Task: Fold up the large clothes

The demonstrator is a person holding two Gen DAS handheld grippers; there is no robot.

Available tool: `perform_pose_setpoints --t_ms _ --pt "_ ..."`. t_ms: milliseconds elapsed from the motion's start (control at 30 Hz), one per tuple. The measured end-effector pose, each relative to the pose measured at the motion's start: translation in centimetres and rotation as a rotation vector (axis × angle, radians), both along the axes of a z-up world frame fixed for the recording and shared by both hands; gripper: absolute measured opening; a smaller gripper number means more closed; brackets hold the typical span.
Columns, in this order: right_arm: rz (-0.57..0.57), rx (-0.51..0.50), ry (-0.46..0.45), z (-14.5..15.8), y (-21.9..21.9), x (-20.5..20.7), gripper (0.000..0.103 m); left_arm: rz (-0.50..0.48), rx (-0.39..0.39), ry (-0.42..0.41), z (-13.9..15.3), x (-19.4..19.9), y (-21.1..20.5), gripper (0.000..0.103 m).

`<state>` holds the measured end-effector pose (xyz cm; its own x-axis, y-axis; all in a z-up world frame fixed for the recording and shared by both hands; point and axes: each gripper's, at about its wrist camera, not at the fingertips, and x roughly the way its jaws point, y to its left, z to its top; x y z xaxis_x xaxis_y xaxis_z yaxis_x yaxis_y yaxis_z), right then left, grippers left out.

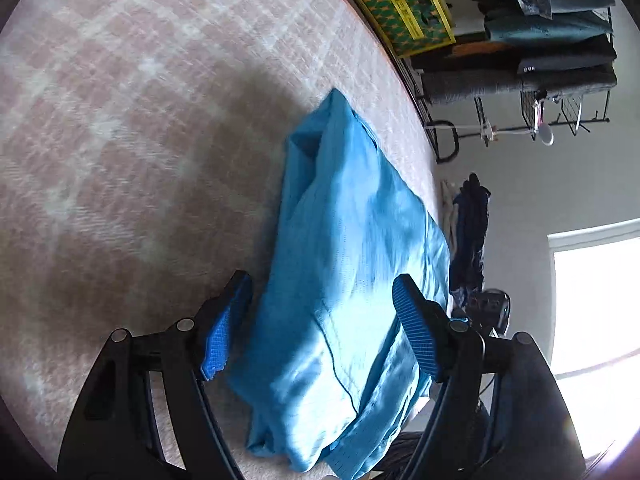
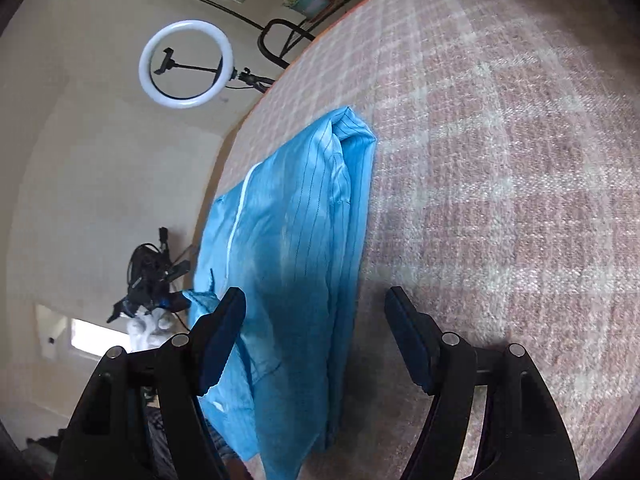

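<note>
The folded blue garment (image 1: 352,264) runs lengthwise away from both spread, empty grippers, left gripper (image 1: 320,328) and right gripper (image 2: 316,340), equally near.

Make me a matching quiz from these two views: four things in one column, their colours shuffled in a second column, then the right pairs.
Things:
1. garment
2. ring light
3. crate
4. blanket

Colours:
A. yellow and green
B. pink and white check
C. bright blue
D. white

Pairs: 1-C, 2-D, 3-A, 4-B
</note>
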<state>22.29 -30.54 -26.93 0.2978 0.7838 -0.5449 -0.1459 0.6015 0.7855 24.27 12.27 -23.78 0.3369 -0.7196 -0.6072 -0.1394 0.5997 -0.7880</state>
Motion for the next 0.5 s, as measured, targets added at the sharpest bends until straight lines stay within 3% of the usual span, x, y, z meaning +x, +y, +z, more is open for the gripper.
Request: perform_pose_setpoints --t_ms 67,133,333,500 --pt "0.024 0.044 0.019 -0.5 0.6 1.0 0.051 -0.016 -0.008 -0.015 0.0 0.4 -0.5 0.071" --pt "0.036 0.061 0.032 -1.0 1.5 1.8 0.035 -0.026 -0.025 0.001 -0.4 0.8 -1.0 0.061" --pt "0.067 0.083 0.043 -1.5 3.9 3.5 0.021 -0.027 -0.046 0.014 -1.2 2.1 -2.3 0.044" --pt "0.058 0.024 0.042 -1.0 4.9 3.9 0.015 -0.035 0.061 -0.012 -0.5 2.1 -3.8 0.016"
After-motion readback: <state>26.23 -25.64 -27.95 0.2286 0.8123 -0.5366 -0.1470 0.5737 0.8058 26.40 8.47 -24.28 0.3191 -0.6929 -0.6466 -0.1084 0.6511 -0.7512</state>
